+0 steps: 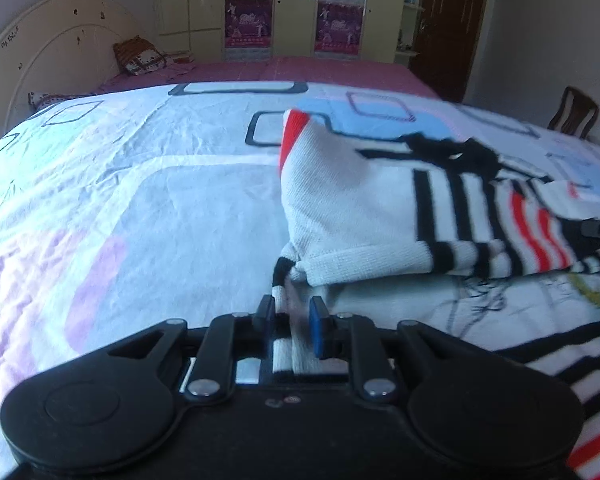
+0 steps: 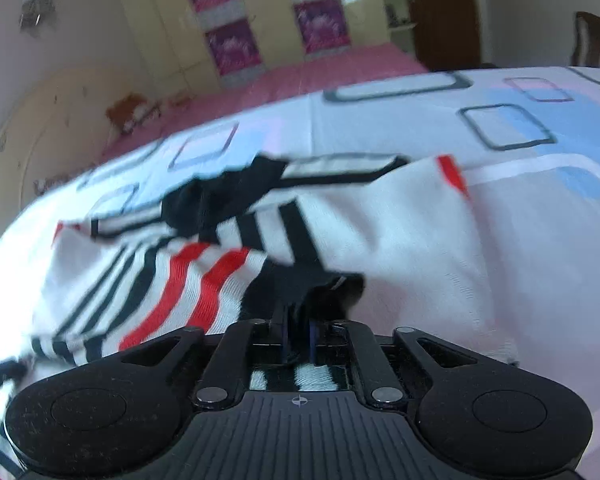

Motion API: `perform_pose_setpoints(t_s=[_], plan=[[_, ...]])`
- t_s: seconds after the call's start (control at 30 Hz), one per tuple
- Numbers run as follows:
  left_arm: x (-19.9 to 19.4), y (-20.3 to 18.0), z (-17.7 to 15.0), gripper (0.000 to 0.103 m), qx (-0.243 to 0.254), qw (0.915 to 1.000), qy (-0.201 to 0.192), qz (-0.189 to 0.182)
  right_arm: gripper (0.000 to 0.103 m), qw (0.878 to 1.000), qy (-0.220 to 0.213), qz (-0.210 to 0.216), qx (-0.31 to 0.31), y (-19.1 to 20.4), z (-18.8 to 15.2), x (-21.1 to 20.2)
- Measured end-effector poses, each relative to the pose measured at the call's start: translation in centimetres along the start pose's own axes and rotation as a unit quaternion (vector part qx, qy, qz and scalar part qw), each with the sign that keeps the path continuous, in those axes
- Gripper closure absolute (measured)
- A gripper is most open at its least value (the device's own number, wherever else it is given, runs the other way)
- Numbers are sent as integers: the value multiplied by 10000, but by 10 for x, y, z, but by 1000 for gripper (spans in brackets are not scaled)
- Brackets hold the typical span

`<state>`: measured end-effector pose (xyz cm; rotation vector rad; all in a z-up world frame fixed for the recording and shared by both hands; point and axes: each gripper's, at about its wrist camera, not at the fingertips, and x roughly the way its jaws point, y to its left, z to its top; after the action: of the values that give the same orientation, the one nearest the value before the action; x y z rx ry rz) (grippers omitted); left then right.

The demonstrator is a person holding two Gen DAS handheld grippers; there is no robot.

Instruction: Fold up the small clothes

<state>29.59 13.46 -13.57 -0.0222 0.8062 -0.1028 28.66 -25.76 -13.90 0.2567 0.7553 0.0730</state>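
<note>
Bedroom, patterned bedsheet (image 1: 140, 208) as work surface. Striped knit top (image 1: 360, 208) lies bunched mid-bed, one white panel lifted. My left gripper (image 1: 294, 312) is pinching a striped edge; right gripper (image 2: 298, 320) is clamped on dark fabric. Judging fold as just begun, nothing flat yet. Wardrobe posters (image 1: 248, 20) too blurred to read.

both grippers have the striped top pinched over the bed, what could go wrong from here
The left gripper pinches only a thin bunched edge of the striped top, so it may slip out. The right gripper bites dark, bunched fabric, possibly several layers, which could skew the fold. Blur suggests fast motion.
</note>
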Motion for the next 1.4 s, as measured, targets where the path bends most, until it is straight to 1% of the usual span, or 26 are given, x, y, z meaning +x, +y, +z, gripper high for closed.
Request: perform_pose_setpoints(t_s=[0.03, 0.1, 0.2, 0.33, 0.5, 0.6, 0.7, 0.8, 0.87, 0.93, 1.03, 1.07, 1.2, 1.27, 1.3, 1.4], plan=[[-8, 1, 2, 85, -13, 10000, -66, -35, 65, 9999, -154, -69, -33, -1, 2, -7], [-20, 1, 7, 85, -24, 9997, -219, -87, 64, 9992, -364, -123, -80, -5, 7, -21], [-15, -10, 25, 85, 98, 9992, -310, -238, 64, 9983, -553, 78, -134, 2, 19, -27], [19, -31, 54, 85, 162, 9982, -411, -401, 64, 9978, -367, 292, -462, 25, 24, -7], [67, -44, 74, 85, 221, 9984, -285, -426, 64, 9964, -162, 392, -733, 49, 22, 16], [93, -39, 83, 84, 123, 9992, -175, -346, 64, 9960, -102, 423, -775, 56, 22, 27], [119, -22, 89, 84, -141, 9997, -26, -207, 64, 9957, -64, 461, -796, 60, 24, 37], [130, -7, 92, 83, -340, 9994, -99, -62, 64, 9952, -9, 516, -837, 66, 24, 47], [134, 4, 95, 87, -586, 9982, -109, -2, 64, 9946, 18, 540, -891, 69, 22, 51], [137, 10, 96, 88, -677, 9976, -119, 27, 64, 9937, 51, 510, -993, 72, 20, 57], [139, 9, 96, 88, -661, 9976, -179, 64, 64, 9933, 288, 203, -1104, 64, 13, 76], [140, 10, 97, 88, -710, 9973, -179, 65, 64, 9929, 253, 208, -1145, 60, 11, 79], [140, 11, 103, 88, -851, 9963, -99, 85, 64, 9936, 199, 37, -1109, 55, 18, 75], [133, 8, 104, 88, -760, 9969, -139, 150, 64, 9957, 126, 211, -895, 50, 20, 64], [126, 5, 102, 86, -710, 9972, -186, 173, 64, 9957, 92, 234, -890, 49, 21, 60], [107, -4, 97, 85, -568, 9980, -291, 38, 64, 9945, -2, 281, -1011, 53, 21, 49]])
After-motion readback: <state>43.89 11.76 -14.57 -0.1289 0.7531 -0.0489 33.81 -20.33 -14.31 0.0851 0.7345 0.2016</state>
